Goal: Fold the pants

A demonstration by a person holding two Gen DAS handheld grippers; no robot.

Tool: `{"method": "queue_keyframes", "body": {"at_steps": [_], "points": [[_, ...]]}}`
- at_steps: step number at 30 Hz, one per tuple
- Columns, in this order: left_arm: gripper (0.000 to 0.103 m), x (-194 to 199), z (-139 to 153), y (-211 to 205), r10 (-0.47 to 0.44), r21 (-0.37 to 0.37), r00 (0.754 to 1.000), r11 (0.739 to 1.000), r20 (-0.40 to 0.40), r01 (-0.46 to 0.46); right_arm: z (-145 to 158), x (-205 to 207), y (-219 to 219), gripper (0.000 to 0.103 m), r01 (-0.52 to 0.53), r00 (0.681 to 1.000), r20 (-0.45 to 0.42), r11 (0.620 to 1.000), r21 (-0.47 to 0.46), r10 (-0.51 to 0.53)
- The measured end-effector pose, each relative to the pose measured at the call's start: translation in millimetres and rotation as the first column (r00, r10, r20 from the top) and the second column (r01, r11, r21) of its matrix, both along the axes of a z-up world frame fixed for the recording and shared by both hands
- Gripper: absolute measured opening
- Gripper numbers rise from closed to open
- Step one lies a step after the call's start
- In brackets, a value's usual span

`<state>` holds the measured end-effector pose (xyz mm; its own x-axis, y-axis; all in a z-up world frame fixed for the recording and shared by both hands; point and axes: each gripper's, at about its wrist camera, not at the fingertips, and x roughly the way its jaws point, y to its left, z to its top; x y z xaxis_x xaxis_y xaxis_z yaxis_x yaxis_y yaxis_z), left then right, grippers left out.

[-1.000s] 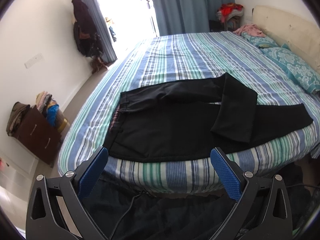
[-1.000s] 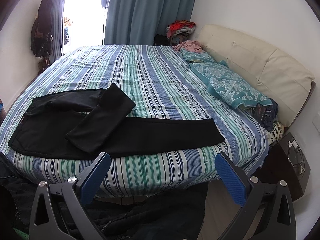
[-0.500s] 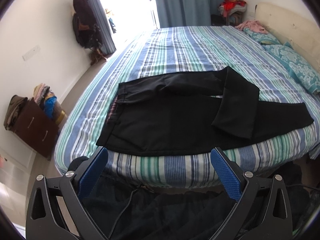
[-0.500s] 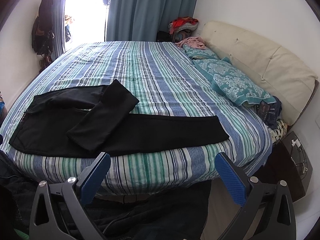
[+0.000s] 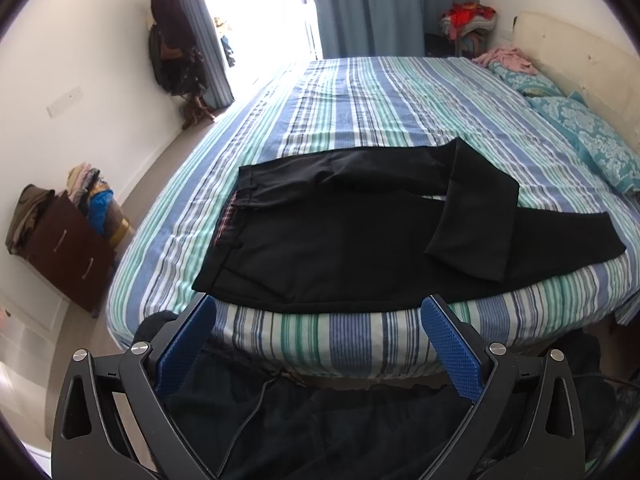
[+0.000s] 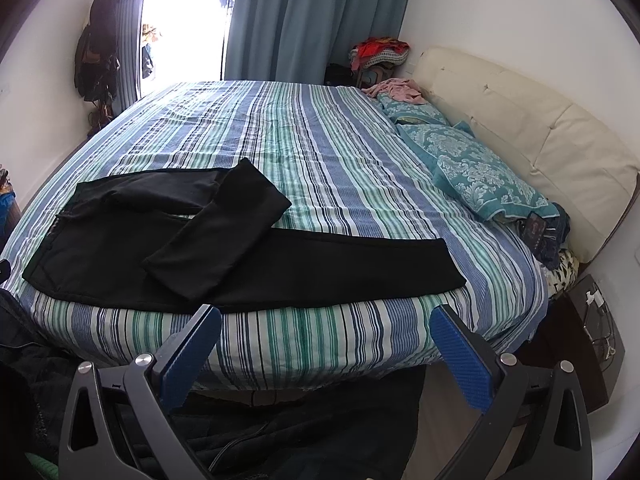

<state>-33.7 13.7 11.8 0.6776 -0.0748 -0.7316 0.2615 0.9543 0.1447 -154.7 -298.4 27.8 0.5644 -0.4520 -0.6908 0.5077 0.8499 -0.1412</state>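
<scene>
Black pants [image 5: 320, 236] lie flat along the near edge of a striped bed [image 5: 360, 92], waistband to the left. One leg stretches right toward its cuff [image 6: 440, 264]; the other leg is doubled back across it [image 6: 216, 236]. My left gripper [image 5: 318, 316] hangs open just short of the bed's edge, below the seat of the pants, holding nothing. My right gripper [image 6: 326, 324] is open too, below the straight leg, off the mattress side. Neither gripper touches the cloth.
Teal pillows [image 6: 480, 168] and a cream headboard [image 6: 540, 136] line the right side. A dark nightstand [image 6: 580, 320] stands by the bed corner. A brown dresser with piled clothes [image 5: 68, 236] sits at the left wall. Dark clothing [image 5: 320, 420] lies on the floor under both grippers.
Both grippers have drawn back and lifted slightly, so more of the mattress side shows below the pants. The pants have not moved. Both grippers stay open.
</scene>
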Motion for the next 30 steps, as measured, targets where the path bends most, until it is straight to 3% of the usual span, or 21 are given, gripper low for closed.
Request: {"method": "queue_keyframes", "body": {"at_steps": [12, 22, 30], "points": [[0.102, 1.8, -0.5, 3.8, 0.012, -0.006, 1.000, 1.000, -0.011, -0.012, -0.7, 3.7, 6.0, 0.103, -0.035, 0.999, -0.004, 0.999, 0.000, 0.035], [0.102, 1.0, -2.2, -6.9, -0.021, 0.021, 1.000, 1.000, -0.007, 0.021, -3.7, 15.8, 24.8, 0.103, -0.191, 0.981, 0.030, 0.982, 0.015, 0.190], [0.102, 8.2, -7.9, -6.1, -0.017, 0.021, 0.999, 1.000, -0.036, 0.017, -7.2, 31.4, 31.9, 0.103, -0.253, 0.967, 0.023, 0.966, 0.046, 0.252]]}}
